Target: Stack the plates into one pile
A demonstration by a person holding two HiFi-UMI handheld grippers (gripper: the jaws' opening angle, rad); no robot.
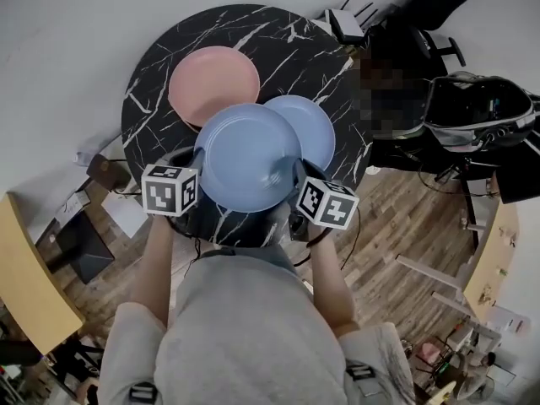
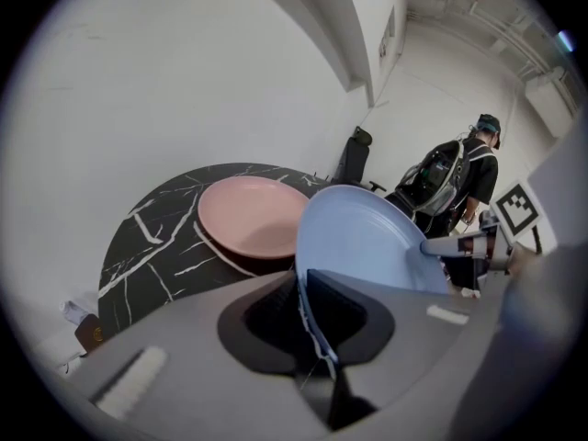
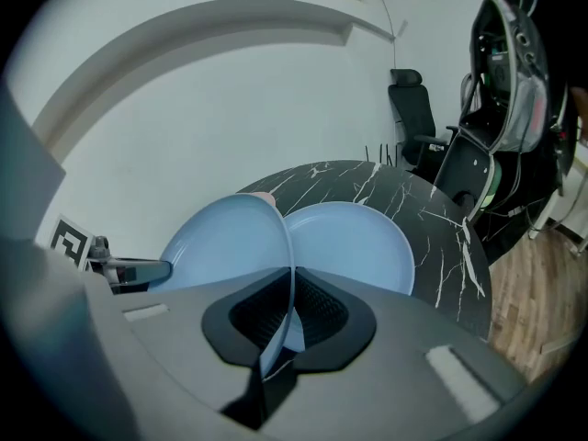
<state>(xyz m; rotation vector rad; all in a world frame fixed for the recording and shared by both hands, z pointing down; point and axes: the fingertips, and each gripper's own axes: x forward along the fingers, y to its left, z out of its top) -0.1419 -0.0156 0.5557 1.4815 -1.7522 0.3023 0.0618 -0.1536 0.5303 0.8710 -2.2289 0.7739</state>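
— Head view?
— Black marble table (image 1: 160, 74) on wood floor (image 1: 405, 218); pink plate (image 1: 213, 83) and pale blue plate (image 1: 314, 125) lying on it; second blue plate (image 1: 247, 157) held over its near edge.
— Left gripper view?
— Left gripper (image 2: 308, 292) clamped on that plate's rim; white wall (image 2: 184, 81) behind the table.
— Right gripper view?
— Right gripper (image 3: 289, 297) clamped on the same rim.

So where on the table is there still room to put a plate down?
Bare marble shows along the far edge of the table, behind the pink plate and the resting blue plate, and at the left rim beside the pink one. The middle is crowded: those two lie close together. The near part hides under the held blue plate.
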